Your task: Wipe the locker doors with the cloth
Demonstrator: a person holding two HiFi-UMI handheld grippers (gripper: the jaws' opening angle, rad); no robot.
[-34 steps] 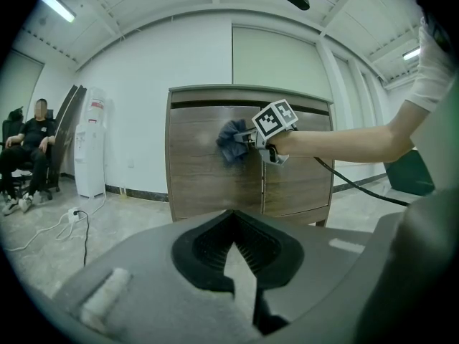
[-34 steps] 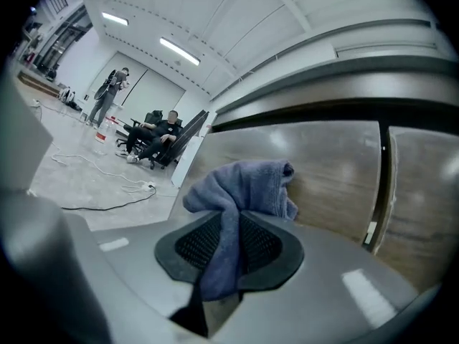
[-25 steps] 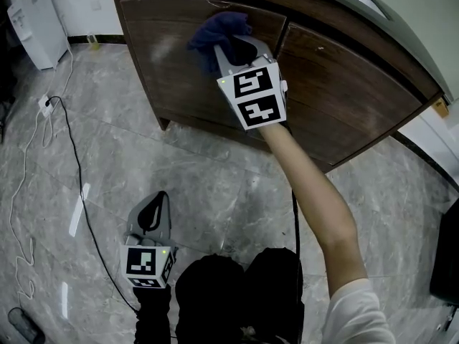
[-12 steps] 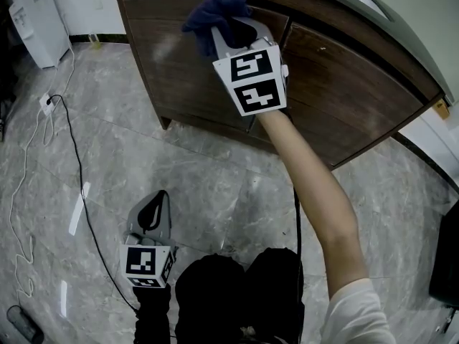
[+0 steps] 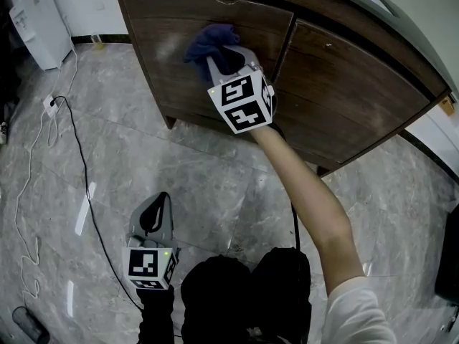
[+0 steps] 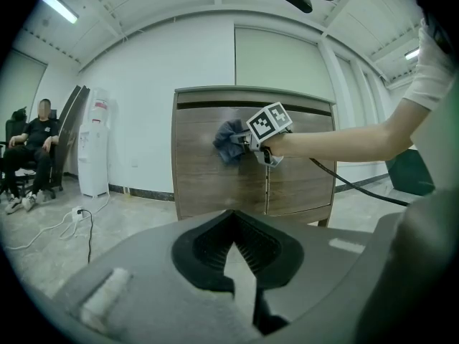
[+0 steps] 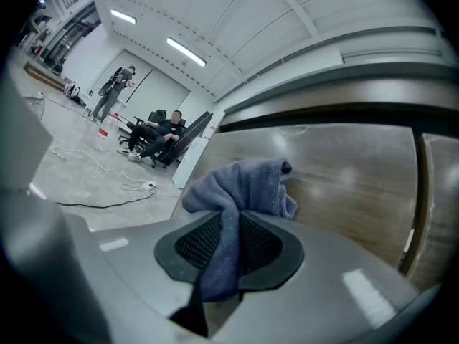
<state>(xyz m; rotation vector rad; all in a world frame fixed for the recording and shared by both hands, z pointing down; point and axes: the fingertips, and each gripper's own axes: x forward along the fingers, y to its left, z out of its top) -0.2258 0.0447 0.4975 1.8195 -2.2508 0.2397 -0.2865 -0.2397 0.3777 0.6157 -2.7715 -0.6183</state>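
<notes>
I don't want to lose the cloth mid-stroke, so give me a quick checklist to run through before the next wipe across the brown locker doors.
1. Grip: right gripper shut on the blue terry cloth: ok.
2. Cloth bunched ahead of the jaws, facing the dark brown wooden left locker door: ok.
3. Cloth pressed firmly on that door: cannot tell.
4. Matching right locker door closed: ok.
5. Left gripper low over the grey marble floor, jaws together on nothing, away from the stroke: ok.
6. Black cable on the floor lies away from the locker: ok.
</notes>
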